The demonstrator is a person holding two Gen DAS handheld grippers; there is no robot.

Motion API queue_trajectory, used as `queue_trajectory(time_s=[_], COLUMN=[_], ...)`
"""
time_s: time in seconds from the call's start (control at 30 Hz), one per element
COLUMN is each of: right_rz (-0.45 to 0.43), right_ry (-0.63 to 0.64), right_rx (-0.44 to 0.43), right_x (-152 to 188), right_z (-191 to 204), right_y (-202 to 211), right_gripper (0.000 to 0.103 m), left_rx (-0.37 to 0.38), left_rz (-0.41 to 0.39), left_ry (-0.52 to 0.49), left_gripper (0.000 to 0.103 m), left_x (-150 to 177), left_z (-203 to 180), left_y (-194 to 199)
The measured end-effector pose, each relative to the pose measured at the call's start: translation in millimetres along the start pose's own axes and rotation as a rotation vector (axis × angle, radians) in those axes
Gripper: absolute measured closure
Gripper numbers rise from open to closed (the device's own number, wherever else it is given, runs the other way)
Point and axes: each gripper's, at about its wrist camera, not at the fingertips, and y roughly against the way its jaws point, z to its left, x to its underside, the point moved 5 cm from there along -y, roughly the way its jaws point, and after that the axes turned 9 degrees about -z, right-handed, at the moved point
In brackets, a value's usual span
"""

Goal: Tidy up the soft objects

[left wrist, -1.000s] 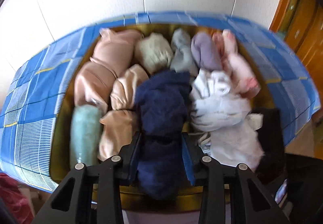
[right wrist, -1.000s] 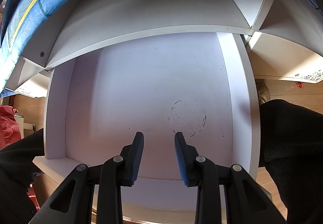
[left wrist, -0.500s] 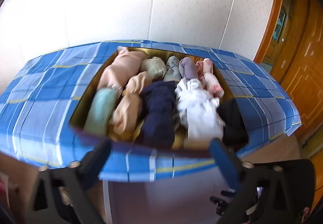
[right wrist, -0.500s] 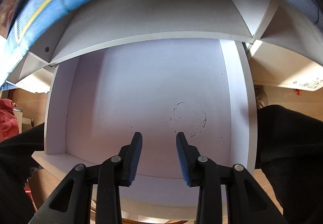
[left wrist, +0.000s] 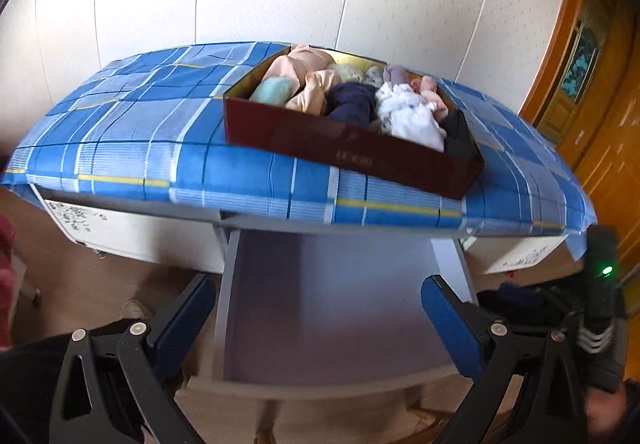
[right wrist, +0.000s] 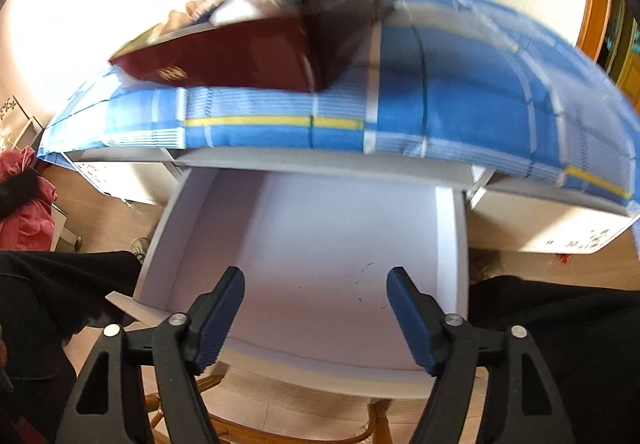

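Observation:
A dark red box (left wrist: pixel 352 147) packed with several rolled soft cloths sits on the blue checked tablecloth (left wrist: pixel 132 139). Among them are a navy roll (left wrist: pixel 354 103), a white bundle (left wrist: pixel 408 119) and a mint roll (left wrist: pixel 272 91). My left gripper (left wrist: pixel 318 296) is wide open and empty, held back from the table above the pulled-out white drawer (left wrist: pixel 328 308). The right wrist view, blurred, shows the red box (right wrist: pixel 240 55) from below. My right gripper (right wrist: pixel 316 284) hangs over the empty drawer (right wrist: pixel 320 244), its jaws opening with nothing between them.
White cabinet fronts (left wrist: pixel 132 232) flank the drawer under the table. A wooden door (left wrist: pixel 592 55) stands at the right. A red cloth heap (right wrist: pixel 24 203) lies on the floor at left. A person's dark trouser legs (right wrist: pixel 560 324) frame the drawer, with a wooden chair (right wrist: pixel 280 428) below.
The left gripper let go of the navy roll, opened wide and pulled back from the box. The right gripper rose from inside the drawer and spread its jaws.

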Motion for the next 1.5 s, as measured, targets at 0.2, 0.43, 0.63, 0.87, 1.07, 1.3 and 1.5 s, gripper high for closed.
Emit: queue_trajectory(time_s=[0.2, 0.43, 0.63, 0.87, 1.07, 1.3, 1.5], right_rz=[-0.052, -0.163, -0.231, -0.292, -0.3, -0.283, -0.289], right_ry=[0.055, 0.05, 0.039, 0.056, 0.055, 0.035, 0.043], right_rx=[0.008, 0.036, 0.057, 0.073, 0.073, 0.08, 0.083], right_x=[-3, -10, -12, -12, -12, -10, -10], right_z=[20, 20, 20, 24, 24, 19, 21], right_y=[50, 110, 139, 154, 155, 151, 153], right_gripper=[0.025, 0.025, 0.025, 0.025, 0.025, 0.025, 0.025], left_rx=[-0.06, -0.14, -0.247, -0.268, -0.273, -0.258, -0.274], left_rz=[-0.038, -0.048, -0.087, -0.117, -0.109, -0.116, -0.121], left_ry=[0.021, 0.022, -0.011, -0.009, -0.016, 0.017, 0.011], left_gripper=[0.0, 0.0, 0.0, 0.0, 0.0, 0.0, 0.0], left_x=[0, 8, 6, 6, 7, 9, 9], left_z=[-5, -15, -17, -18, -21, -17, -17], left_y=[32, 55, 70, 79, 79, 81, 83])
